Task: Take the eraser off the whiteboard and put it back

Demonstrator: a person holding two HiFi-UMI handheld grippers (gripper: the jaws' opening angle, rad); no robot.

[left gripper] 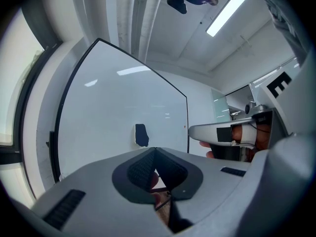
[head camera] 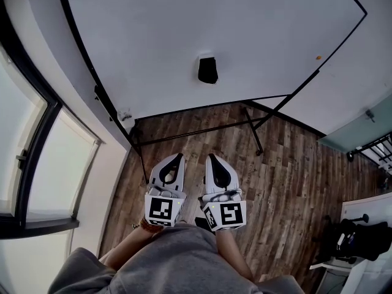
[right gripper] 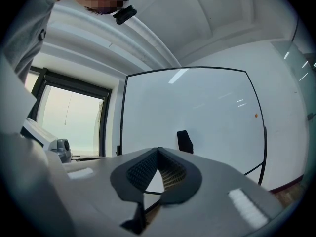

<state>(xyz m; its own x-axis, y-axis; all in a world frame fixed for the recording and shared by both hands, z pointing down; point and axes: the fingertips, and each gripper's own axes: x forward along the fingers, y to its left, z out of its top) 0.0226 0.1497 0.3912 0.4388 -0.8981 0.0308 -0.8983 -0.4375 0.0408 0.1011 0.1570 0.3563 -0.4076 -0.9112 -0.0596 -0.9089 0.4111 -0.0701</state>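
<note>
Now | eraser on whiteboard, top cut off | left tool, right tool closed

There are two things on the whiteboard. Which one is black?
The eraser, in the middle of the whiteboard; the other is a tiny orange dot near its right edge.

The room is bright and evenly lit. Daylight enters through the window on the left, and the glass is washed out almost to white. A long lamp glows on the ceiling, and pale streaks of light reflect on the whiteboard. Shadows are soft and weak. All views bend straight lines strongly near the edges. Both gripper views have dark, rounded corners, and their nearest parts look slightly soft.
</note>
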